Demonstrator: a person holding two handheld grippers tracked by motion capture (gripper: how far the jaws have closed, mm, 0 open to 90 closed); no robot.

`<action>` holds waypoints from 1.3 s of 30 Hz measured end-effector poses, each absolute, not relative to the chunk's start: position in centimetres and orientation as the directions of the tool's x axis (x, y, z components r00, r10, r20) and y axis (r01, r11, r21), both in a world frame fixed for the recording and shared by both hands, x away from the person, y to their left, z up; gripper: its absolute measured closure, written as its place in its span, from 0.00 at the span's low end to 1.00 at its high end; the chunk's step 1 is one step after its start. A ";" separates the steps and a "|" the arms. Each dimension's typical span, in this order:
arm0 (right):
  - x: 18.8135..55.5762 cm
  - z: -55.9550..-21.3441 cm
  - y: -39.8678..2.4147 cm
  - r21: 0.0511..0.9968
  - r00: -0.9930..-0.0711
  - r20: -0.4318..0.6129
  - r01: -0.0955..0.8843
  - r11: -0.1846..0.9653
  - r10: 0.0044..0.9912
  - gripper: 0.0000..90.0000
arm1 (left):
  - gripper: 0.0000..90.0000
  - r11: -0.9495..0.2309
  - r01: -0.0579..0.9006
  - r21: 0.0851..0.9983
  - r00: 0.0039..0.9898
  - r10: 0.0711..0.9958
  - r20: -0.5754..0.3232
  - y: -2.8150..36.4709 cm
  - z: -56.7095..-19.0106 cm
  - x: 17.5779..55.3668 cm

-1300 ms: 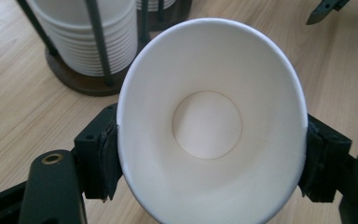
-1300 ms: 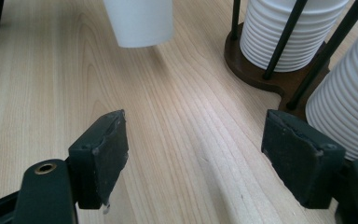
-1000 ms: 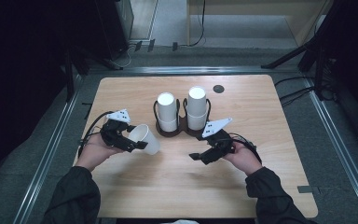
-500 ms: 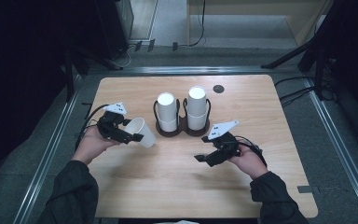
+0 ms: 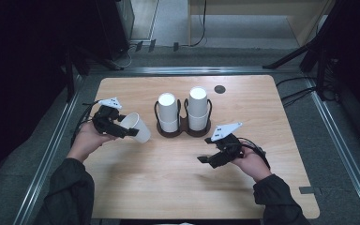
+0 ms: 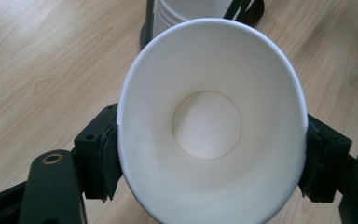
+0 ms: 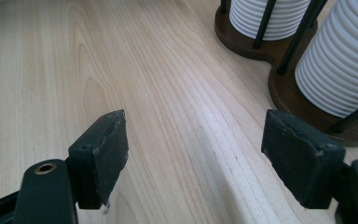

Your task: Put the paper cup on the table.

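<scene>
Left gripper view: my left tool (image 6: 209, 154) clamps a smooth white paper cup (image 6: 209, 126) by its squeezed oval rim, mouth facing the camera, near the bench's (image 5: 168, 187) left edge. My right tool (image 7: 196, 163) gapes empty over bare pale wood beside the ribbed cup stacks (image 7: 340, 60).

- A white paper cup (image 5: 136, 127) lies tipped on its side above the left part of the table, clear of the wood, its open mouth facing left toward the person's hand.
- Its inside (image 6: 207, 123) is empty and clean, the rim squeezed slightly oval.
- It sits just left of the cup holder.
</scene>
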State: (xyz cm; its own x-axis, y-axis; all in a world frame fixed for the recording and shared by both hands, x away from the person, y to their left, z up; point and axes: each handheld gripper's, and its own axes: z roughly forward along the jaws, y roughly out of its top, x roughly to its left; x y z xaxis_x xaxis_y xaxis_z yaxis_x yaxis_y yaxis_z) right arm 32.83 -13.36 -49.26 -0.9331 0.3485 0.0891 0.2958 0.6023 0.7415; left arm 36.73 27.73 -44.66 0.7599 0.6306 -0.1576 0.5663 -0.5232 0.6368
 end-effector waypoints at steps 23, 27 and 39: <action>33.2 -49.5 -13.2 0.733 -0.926 0.090 0.311 0.605 0.366 0.26 | 0.25 -0.476 0.657 0.584 0.649 0.751 -0.118 32.0 -45.3 38.5; 33.2 -49.6 -13.0 0.730 -0.927 0.091 0.310 0.609 0.363 0.26 | 0.25 -0.470 0.679 0.564 0.628 0.770 -0.113 32.6 -45.5 38.6; 33.2 -49.6 -12.9 0.730 -0.928 0.094 0.311 0.608 0.362 0.26 | 0.24 -0.454 0.723 0.520 0.564 0.823 -0.065 33.5 -46.2 38.9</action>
State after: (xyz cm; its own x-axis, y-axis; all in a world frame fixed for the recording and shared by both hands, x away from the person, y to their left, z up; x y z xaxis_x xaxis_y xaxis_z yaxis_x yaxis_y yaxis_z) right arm 33.19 -12.94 -49.58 -0.9276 0.3617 0.0937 0.3110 0.6083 0.7303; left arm 38.89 33.46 -46.18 0.5638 0.8233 -0.0652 0.7233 -0.4540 0.5204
